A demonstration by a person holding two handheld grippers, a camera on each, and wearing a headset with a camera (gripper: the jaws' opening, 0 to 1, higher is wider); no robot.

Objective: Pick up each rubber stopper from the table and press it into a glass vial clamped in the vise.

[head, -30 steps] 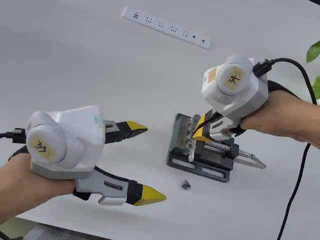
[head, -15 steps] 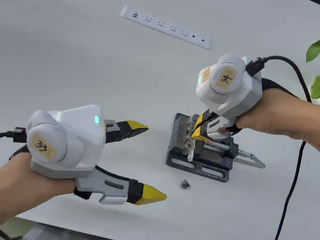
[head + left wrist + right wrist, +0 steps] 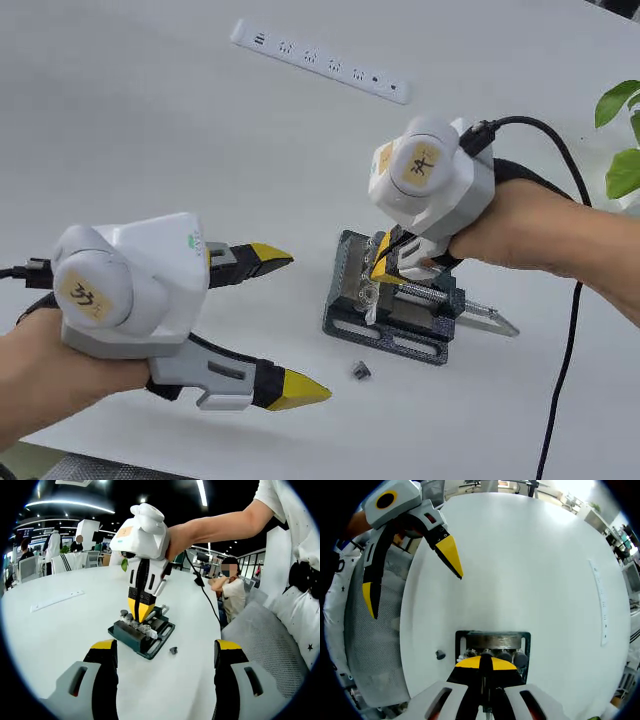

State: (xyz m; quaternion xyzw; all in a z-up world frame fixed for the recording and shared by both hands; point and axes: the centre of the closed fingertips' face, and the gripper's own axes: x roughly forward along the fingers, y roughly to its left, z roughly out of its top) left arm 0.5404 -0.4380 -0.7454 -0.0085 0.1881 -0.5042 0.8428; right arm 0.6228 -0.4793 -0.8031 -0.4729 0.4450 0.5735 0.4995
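The loose rubber stopper (image 3: 360,371) is a tiny dark plug sitting on the white table (image 3: 150,120). It's just in front of the vise (image 3: 395,325), not touching it. My guess is it weighs next to nothing and is squishy and grippy rather than slick. It won't break, but it could easily tip or squirt out of a sloppy pinch. I'd grab it across its sides near the fatter end and leave the narrow end free to go into a vial. The glass vials (image 3: 145,628) clamped in the vise are the fragile bit, so I'd push straight down, not sideways.

The stopper lies between the two grippers, much nearer the vise. The left gripper (image 3: 290,325) hovers off to the stopper's left, above the table, jaws spread wide with nothing in them. In the left gripper view the stopper sits out ahead of those open jaws.

The right gripper (image 3: 383,268) points down into the vise with its tips right at the vial row and its jaws closed together. I can't tell if a stopper is pinched under them. A power strip (image 3: 320,60) lies well away at the back.
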